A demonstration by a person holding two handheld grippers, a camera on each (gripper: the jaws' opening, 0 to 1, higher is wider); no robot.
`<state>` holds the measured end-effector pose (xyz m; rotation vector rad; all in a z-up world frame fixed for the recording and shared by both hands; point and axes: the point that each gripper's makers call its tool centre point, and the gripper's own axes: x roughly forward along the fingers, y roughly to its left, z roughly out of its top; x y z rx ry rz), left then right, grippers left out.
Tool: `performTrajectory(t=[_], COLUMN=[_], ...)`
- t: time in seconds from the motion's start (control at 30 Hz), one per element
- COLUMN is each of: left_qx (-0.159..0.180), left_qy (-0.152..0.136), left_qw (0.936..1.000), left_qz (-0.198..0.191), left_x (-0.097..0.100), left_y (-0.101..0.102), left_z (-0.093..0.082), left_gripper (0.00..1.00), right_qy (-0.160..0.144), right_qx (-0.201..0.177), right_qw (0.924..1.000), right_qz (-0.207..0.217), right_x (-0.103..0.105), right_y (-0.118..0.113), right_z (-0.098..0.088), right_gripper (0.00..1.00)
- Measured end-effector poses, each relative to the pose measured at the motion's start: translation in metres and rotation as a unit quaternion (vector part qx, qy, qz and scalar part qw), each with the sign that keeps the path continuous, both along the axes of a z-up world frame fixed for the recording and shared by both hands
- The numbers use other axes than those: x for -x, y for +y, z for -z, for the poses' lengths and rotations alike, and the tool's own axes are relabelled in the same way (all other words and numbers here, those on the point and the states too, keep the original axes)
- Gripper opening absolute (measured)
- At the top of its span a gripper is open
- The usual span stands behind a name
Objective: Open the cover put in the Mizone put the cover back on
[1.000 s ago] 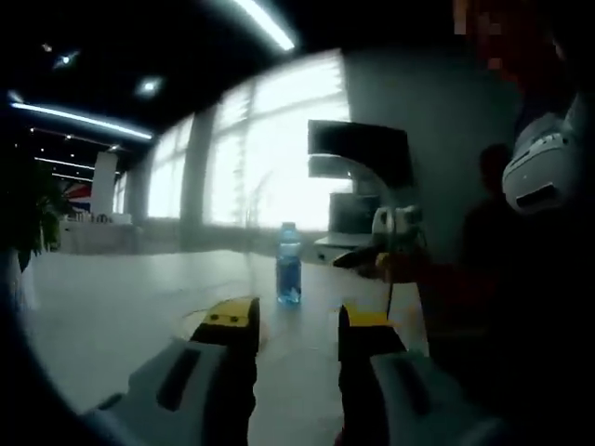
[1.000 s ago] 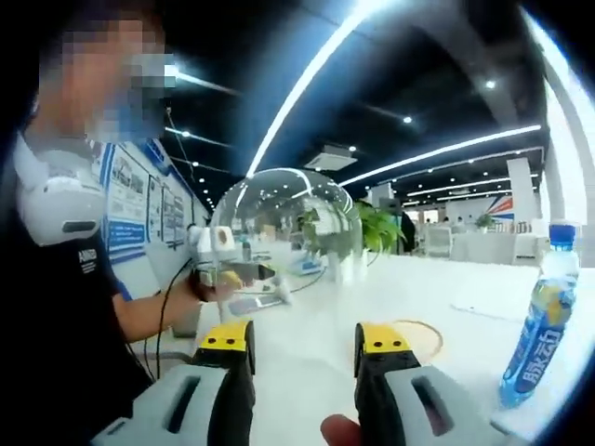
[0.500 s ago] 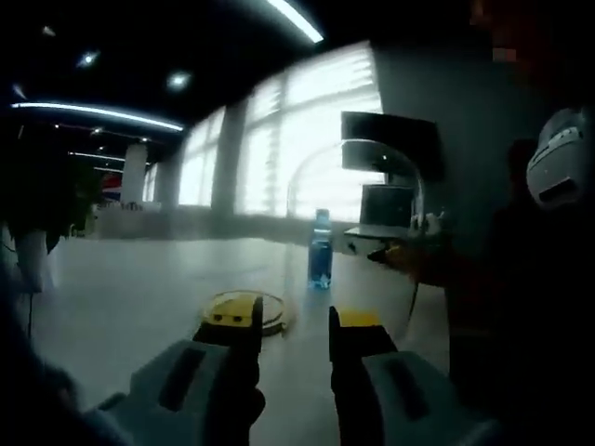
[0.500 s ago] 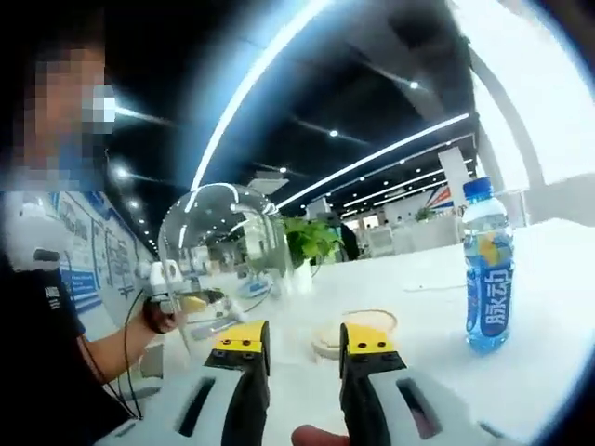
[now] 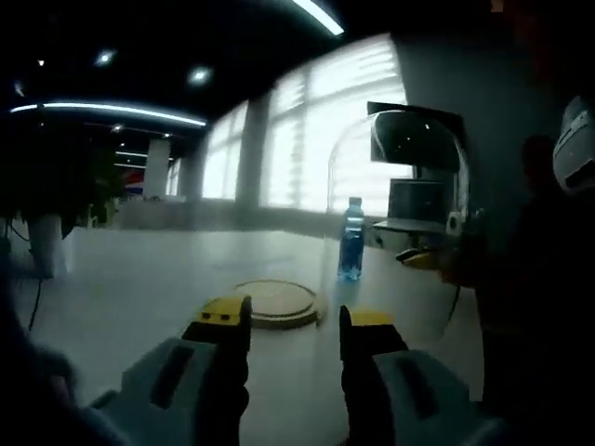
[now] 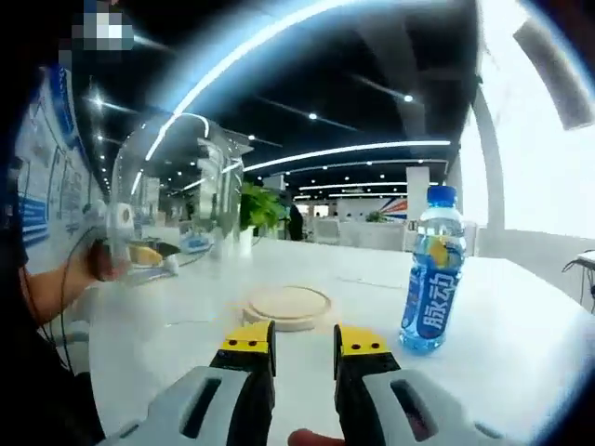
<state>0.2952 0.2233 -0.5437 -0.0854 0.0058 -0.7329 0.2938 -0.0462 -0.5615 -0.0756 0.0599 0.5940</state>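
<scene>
A blue Mizone bottle (image 5: 351,240) (image 6: 430,274) stands upright on the white table (image 5: 139,279). A round wooden base (image 5: 276,302) (image 6: 286,305) lies on the table to the bottle's left, bare. A clear glass dome cover (image 5: 400,204) (image 6: 177,195) is held up off the table, away from the base, by a yellow-tipped gripper in a person's hand (image 5: 420,258) (image 6: 144,253). My left gripper (image 5: 296,321) is open and empty, just short of the base. My right gripper (image 6: 305,336) also faces the base, jaws slightly apart with nothing between them.
A person's dark torso (image 5: 539,279) and forearm (image 6: 46,288) stand beside the table. A potted plant (image 6: 260,206) (image 5: 46,200) stands at the table's far side. Bright windows lie behind the bottle in the left gripper view.
Both views have swung, so the base and bottle sit nearer the middle. The right gripper's jaws have drawn closer together. The dome stays lifted in the hand-held gripper.
</scene>
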Motion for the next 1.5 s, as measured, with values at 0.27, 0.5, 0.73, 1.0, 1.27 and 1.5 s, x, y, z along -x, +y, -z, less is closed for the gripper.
performTrajectory(t=[0.27,0.5,0.73,1.0,1.27,1.5], left_qx=[0.014,-0.01,-0.015,-0.007,-0.021,-0.026], left_qy=[0.033,0.035,0.029,0.016,0.009,0.015], left_qw=[0.999,0.999,0.9988,0.999,0.9994,0.9992], left_qz=[-0.028,-0.026,-0.037,-0.041,-0.026,-0.027], left_x=[-0.016,-0.023,-0.022,-0.016,-0.007,-0.007], left_y=[0.003,0.004,-0.003,-0.001,-0.009,-0.01], left_z=[0.019,0.032,0.037,0.038,0.041,0.044], left_gripper=[0.16,0.17,0.17,0.17,0.17,0.17], right_qy=[-0.014,-0.013,-0.009,0.003,0.005,-0.002], right_qx=[0.0,0.011,0.011,-0.001,-0.04,-0.012], right_qw=[0.9983,0.9968,0.9949,0.9949,0.9935,0.9938], right_qz=[0.056,0.079,0.1,0.1,0.106,0.11], right_x=[-0.012,-0.016,-0.019,-0.015,-0.016,-0.016], right_y=[-0.022,-0.031,-0.041,-0.044,-0.05,-0.046], right_z=[0.0,0.011,0.02,0.035,0.031,0.033], right_gripper=[0.16,0.16,0.16,0.17,0.17,0.17])
